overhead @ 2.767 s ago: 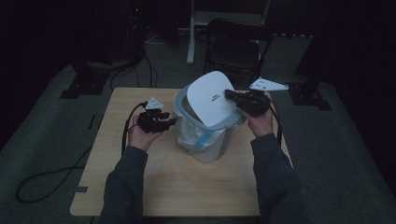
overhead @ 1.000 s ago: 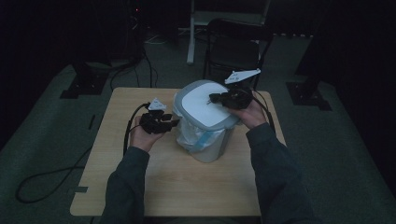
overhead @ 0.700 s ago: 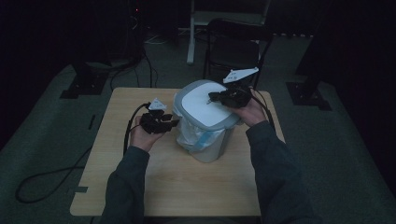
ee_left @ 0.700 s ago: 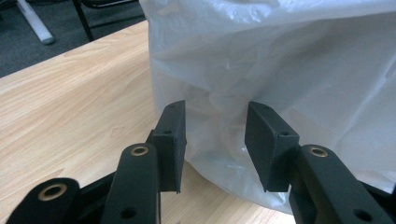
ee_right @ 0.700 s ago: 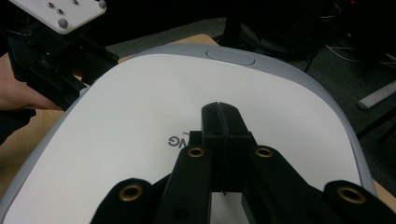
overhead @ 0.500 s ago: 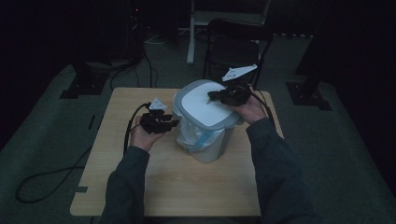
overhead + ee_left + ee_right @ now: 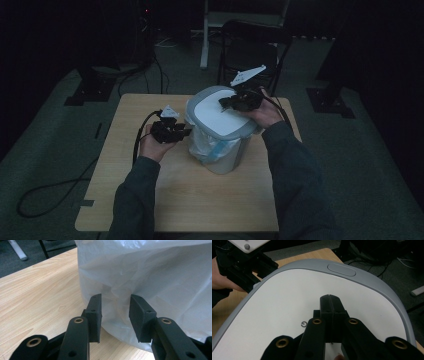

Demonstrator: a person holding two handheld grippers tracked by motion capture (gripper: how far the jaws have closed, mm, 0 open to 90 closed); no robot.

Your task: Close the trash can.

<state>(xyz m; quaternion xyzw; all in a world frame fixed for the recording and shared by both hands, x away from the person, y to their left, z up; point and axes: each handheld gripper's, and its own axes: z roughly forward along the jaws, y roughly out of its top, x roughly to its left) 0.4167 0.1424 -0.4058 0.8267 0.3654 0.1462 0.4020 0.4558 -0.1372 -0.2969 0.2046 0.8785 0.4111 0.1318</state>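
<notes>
- High view: the bin stands at frame centre on the table; the left gripper meets its liner bag, and the right gripper rests on the lid.
- Left gripper view: jaws partly open and just closing, straddling the bag; pads not pressing.
- Right gripper view: jaws fully together, holding nothing, lower centre above the lid.

Under the right tongs, which are black with brass-coloured rivets, the bin lid is white inside a grey rim, with a small dark grey logo just beside the tong tips. Ahead of the black left tongs, the bin liner is translucent white, with a pale blue band in the high view. The tabletop beside them is light wood with fine grain. The person's sleeves are dark grey.
</notes>
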